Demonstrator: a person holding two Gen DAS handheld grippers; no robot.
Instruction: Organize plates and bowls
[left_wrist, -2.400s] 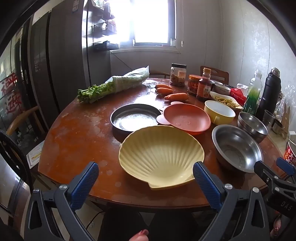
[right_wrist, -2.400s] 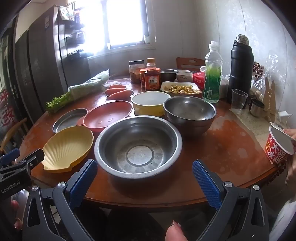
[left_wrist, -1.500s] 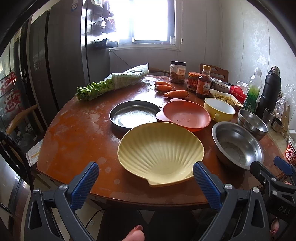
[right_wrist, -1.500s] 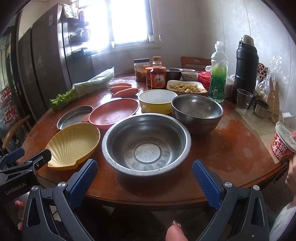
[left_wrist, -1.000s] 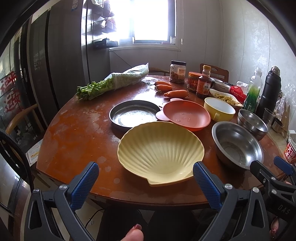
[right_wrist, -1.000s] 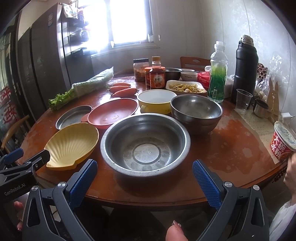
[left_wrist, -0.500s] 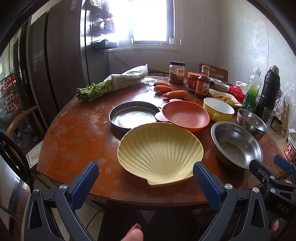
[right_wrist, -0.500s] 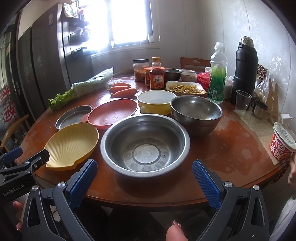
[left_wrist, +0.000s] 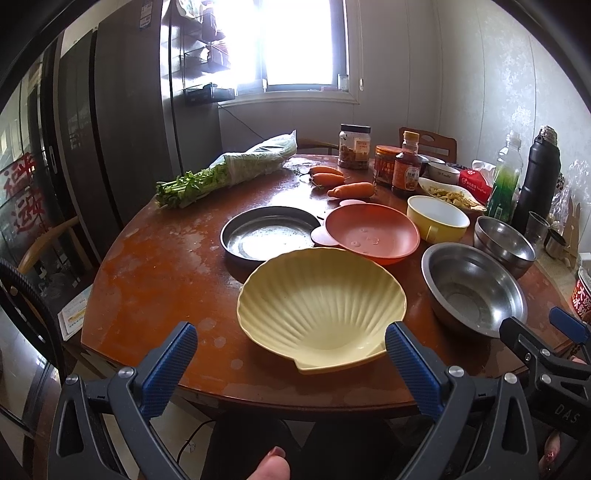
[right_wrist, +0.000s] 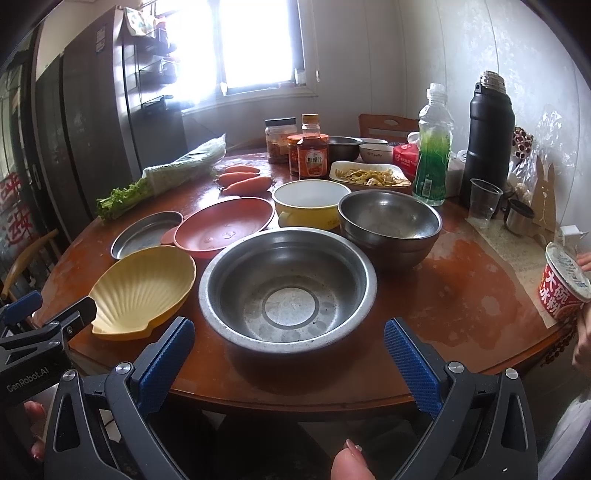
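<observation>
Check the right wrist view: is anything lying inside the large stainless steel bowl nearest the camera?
No, the large stainless steel bowl is empty; its bare metal bottom with a round base ring shows fully.

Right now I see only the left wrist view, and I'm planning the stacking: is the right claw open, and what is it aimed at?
Observer: The right claw is open, with the large steel bowl centred ahead of it.
Operator: Anything beyond the noodle cup at my right edge?
Observer: A hand is at the noodle cup rim.
Operator: More bowls at the back?
Observer: A small steel bowl stands behind the sauce bottle.
</observation>
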